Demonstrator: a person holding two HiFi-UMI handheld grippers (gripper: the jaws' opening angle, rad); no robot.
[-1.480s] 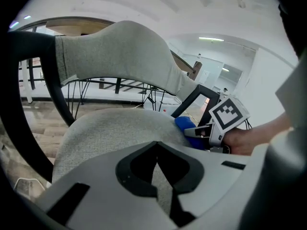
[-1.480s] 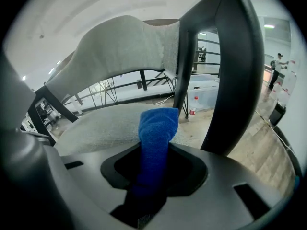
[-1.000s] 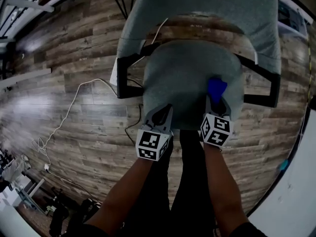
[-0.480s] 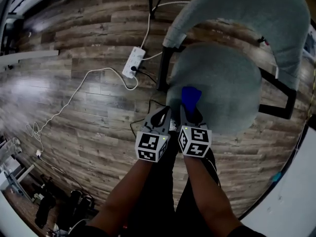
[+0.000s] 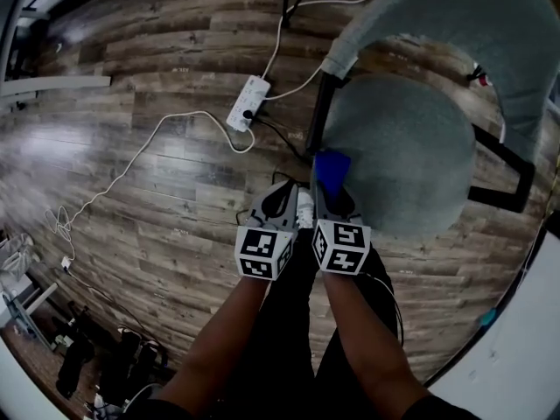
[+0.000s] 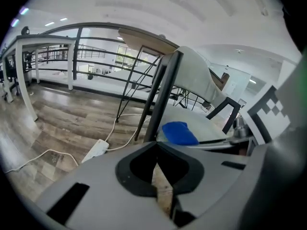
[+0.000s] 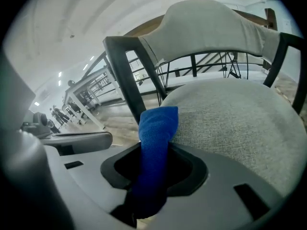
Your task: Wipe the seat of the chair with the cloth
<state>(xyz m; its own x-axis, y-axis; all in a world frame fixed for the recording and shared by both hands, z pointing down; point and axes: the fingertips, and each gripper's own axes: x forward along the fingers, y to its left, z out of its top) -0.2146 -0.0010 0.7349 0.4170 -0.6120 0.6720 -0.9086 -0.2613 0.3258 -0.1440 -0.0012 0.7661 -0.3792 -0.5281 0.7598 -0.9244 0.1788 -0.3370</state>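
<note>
Count, from the head view:
- Chair (image 5: 394, 156): one, with one round grey seat and one curved backrest.
- Cloth (image 5: 331, 171): one, blue.
- Tools: two, the left tool (image 5: 291, 189) and the right tool (image 5: 327, 189).
- Marker cubes: two, one per tool, left (image 5: 262, 254) and right (image 5: 341, 248).
- Forearms: two.
- Power strip (image 5: 248, 102): one, white, on the floor.
- White cables (image 5: 131, 160): two can be made out at the strip.
- Black cables by the chair leg: too tangled to count.

I see a wood-plank floor (image 5: 157, 191) carrying the grey chair (image 5: 402, 156), a white power strip (image 5: 247, 101) near its leg, and a loose white cable (image 5: 140, 151).
</note>
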